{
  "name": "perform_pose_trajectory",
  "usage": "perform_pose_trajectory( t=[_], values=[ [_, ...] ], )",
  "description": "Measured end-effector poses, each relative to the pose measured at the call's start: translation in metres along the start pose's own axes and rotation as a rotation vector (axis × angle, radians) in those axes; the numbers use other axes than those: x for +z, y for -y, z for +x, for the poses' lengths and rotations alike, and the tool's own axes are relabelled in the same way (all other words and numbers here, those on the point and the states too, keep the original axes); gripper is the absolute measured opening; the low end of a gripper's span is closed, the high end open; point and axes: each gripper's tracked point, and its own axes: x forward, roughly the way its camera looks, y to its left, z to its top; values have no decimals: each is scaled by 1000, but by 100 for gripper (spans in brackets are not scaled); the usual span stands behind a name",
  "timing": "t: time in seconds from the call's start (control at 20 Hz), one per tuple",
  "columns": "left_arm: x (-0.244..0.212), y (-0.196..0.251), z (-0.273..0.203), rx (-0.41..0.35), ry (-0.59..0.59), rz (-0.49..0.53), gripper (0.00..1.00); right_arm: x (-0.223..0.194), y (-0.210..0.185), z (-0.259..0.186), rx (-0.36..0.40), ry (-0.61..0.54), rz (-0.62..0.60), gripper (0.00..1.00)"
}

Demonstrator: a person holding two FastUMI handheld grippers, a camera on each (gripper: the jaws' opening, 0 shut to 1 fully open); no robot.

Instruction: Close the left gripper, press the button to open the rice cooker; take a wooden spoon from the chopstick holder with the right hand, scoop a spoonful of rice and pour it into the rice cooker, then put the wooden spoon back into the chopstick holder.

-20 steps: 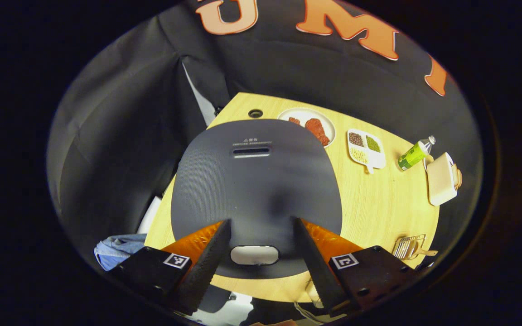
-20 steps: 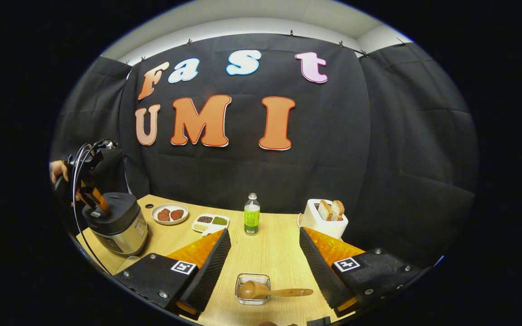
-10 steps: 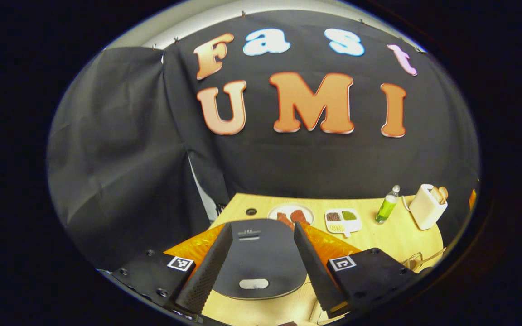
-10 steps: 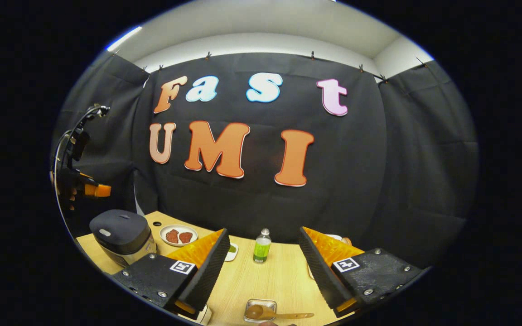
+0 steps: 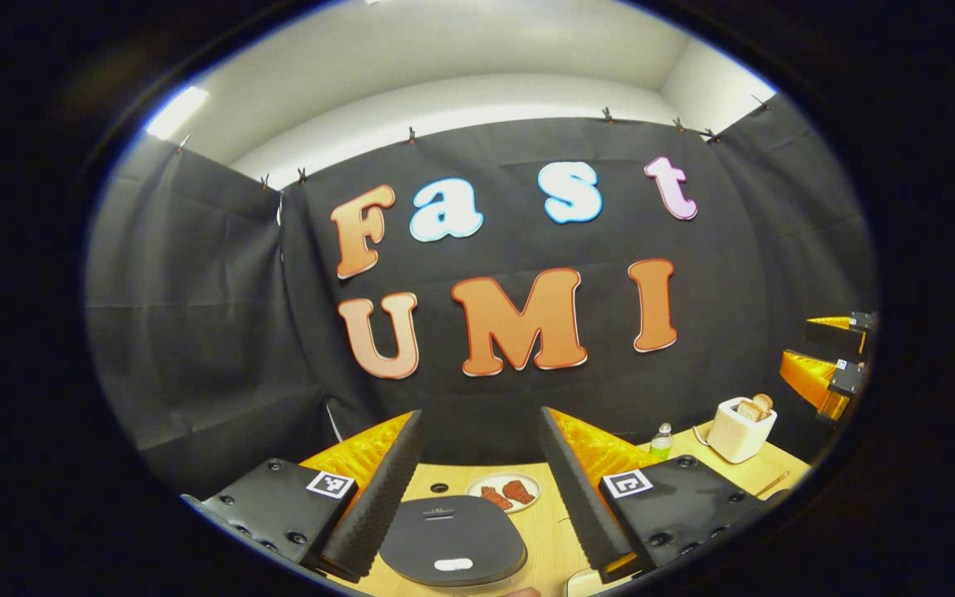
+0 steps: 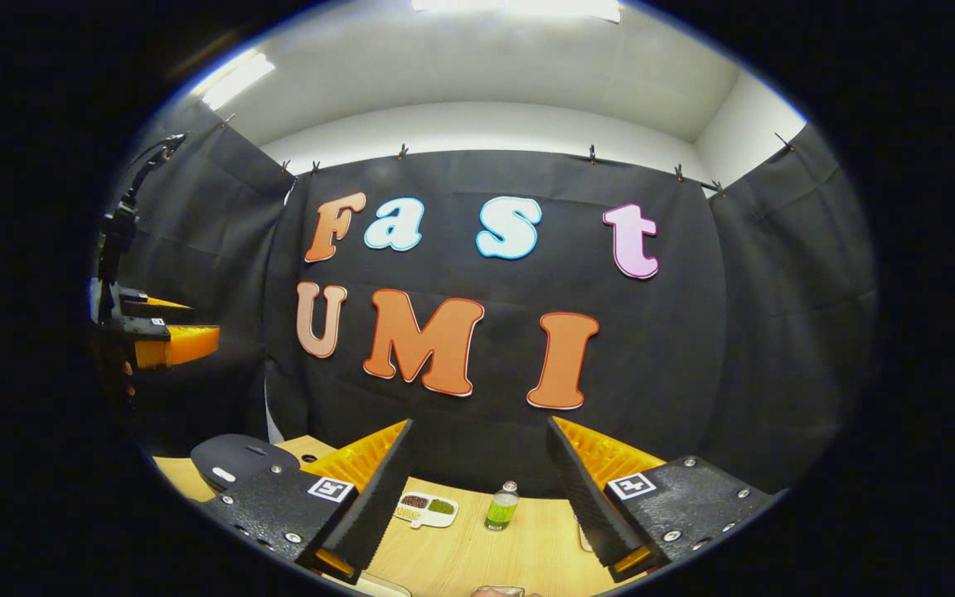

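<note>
Rice cooker (image 5: 453, 541) sits lid down at table's (image 5: 548, 539) left end, low between left gripper (image 5: 477, 489) fingers. Behind it plate of meat (image 5: 509, 491); farther right green bottle (image 5: 661, 442), toaster (image 5: 741, 429) with bread. Sectioned dish (image 6: 428, 509) beside bottle in right gripper view. Left gripper jaws spread wide, empty, held high above cooker. Right gripper (image 6: 477, 493) jaws likewise apart, empty, raised level over table.

The left claw (image 5: 477, 489) hangs high above the bench (image 5: 544, 539), fingers spread wide with nothing between them. Below sits the cooker (image 5: 453, 541), lid down, a plate (image 5: 509, 491) just behind it. Bottle (image 5: 661, 442) and toaster (image 5: 740, 429) stand to the right.
</note>
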Motion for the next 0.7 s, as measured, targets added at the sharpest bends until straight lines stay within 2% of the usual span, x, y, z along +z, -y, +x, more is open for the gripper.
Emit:
perform_pose_trajectory(
  t=[0.05, 0.15, 0.2, 0.3, 0.45, 0.65, 0.7],
  values=[
    [3, 1, -4, 6, 21, 14, 100, 2, 0, -1, -1, 11, 3, 95],
    [-2, 4, -9, 23, 40, 33, 95, 4, 1, -2, -2, 27, 18, 98],
    [-4, 11, -13, 8, 51, 28, 92, 5, -3, -3, 7, 27, 37, 98],
    [-8, 24, -20, -28, 57, 3, 92, 4, -6, -3, 16, 25, 64, 98],
    [-3, 23, -27, -29, 103, -11, 93, 9, -9, -2, 22, 47, 66, 98],
    [-12, 27, -29, -35, 103, -11, 93, 5, -4, -8, 25, 59, 70, 98],
    [-12, 25, -31, -32, 107, -19, 100, 3, -3, -9, 25, 58, 76, 98]
  ],
)
